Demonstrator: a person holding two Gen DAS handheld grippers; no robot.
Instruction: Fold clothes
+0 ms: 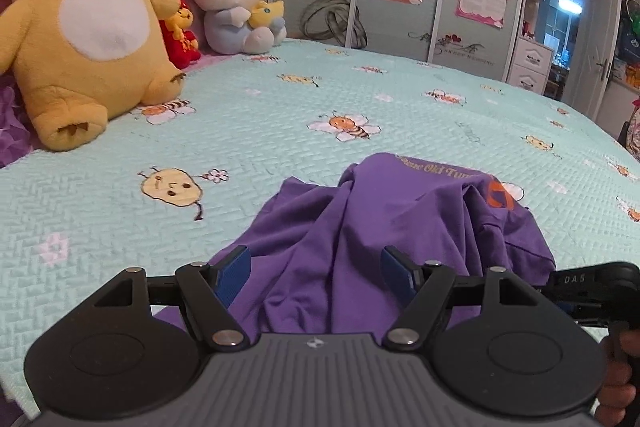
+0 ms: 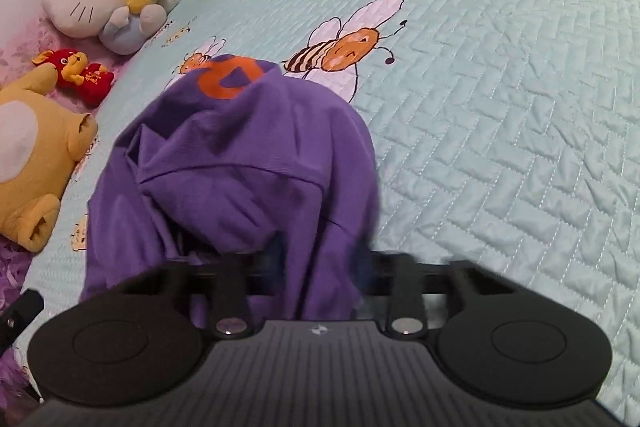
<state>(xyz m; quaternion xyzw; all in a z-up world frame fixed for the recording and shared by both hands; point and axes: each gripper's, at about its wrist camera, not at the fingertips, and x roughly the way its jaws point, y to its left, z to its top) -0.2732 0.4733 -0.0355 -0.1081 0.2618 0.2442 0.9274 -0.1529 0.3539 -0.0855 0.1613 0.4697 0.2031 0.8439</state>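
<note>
Mostly, the purple shirt [image 2: 240, 163] lies crumpled on the bed [image 2: 500, 107]; your left gripper [image 1: 316, 267] has fingers spread over it, while your right gripper [image 2: 316, 267] is blurred, its fingers hidden in the cloth, so I cannot tell their grip.

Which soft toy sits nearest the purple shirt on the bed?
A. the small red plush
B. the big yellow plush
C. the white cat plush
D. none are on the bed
B: the big yellow plush lies right beside the purple shirt; the others sit farther back.
</note>
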